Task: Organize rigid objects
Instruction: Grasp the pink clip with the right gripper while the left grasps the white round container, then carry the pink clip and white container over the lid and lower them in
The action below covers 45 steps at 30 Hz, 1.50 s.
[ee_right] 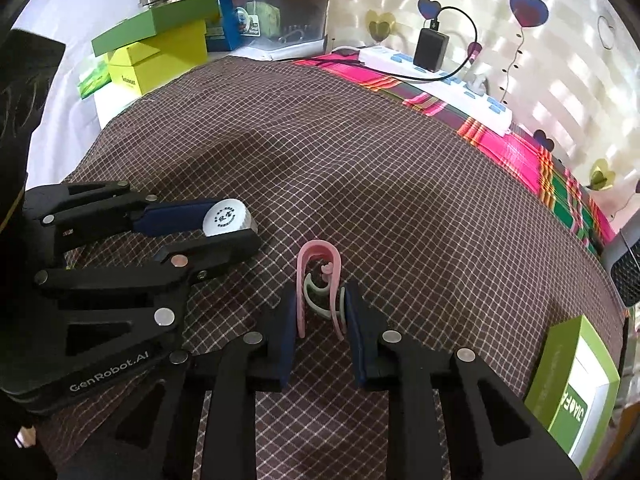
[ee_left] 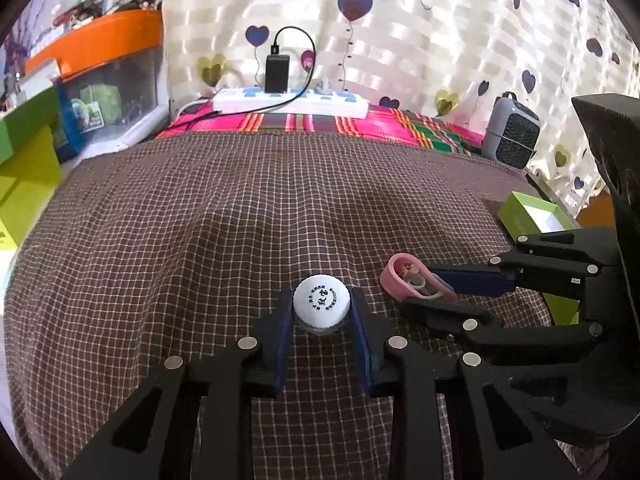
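The white-capped bottle (ee_left: 322,307) stands on the checked cloth (ee_left: 240,208), clamped in the left gripper (ee_left: 322,312). Just right of it, the right gripper (ee_right: 320,308) is clamped on the pink clip (ee_right: 319,280). A green box (ee_left: 532,216) lies far right.

The body of the small bottle (ee_left: 321,326) is largely hidden under its white cap (ee_left: 321,300), and the print on that cap is too small to be read. In the left wrist view, the near end of the pink clip (ee_left: 416,283) is covered by the right gripper (ee_left: 440,292). The open green box (ee_right: 576,392) is cut off at the lower right of the right wrist view. The contents of the orange-lidded bin (ee_left: 108,80), upper left, are blurred. The grey speaker (ee_right: 628,276) is cropped by the right edge.
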Available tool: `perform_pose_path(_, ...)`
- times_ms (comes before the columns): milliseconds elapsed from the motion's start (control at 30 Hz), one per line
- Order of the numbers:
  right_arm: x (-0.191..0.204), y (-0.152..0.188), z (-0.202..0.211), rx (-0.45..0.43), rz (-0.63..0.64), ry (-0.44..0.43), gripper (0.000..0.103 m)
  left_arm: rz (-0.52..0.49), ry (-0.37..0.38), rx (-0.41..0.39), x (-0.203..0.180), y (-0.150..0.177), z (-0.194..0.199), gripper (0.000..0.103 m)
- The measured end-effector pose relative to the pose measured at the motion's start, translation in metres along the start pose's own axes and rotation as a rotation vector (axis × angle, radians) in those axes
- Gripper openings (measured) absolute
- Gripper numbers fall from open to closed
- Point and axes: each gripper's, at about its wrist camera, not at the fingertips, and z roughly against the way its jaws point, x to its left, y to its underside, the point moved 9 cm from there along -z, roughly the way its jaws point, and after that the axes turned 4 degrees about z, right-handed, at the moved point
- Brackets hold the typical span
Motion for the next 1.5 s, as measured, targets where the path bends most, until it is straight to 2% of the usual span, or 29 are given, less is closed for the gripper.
perform_pose_path(300, 0.002, 0.013, 0.029, -0.048, -0.026, 0.01, 0.024, -0.036, 0.0, -0.025, -0.026, 0.004, 0.022, 0.026)
perform_pose_path(900, -0.029, 0.058, 0.103, -0.151, -0.134, 0.079, 0.024, -0.152, 0.073, -0.078, -0.114, 0.008, 0.06, 0.026)
perform_pose_path(1500, -0.047, 0.101, 0.152, -0.228, -0.227, 0.134, 0.024, -0.204, 0.138, -0.122, -0.169, 0.023, 0.089, 0.026)
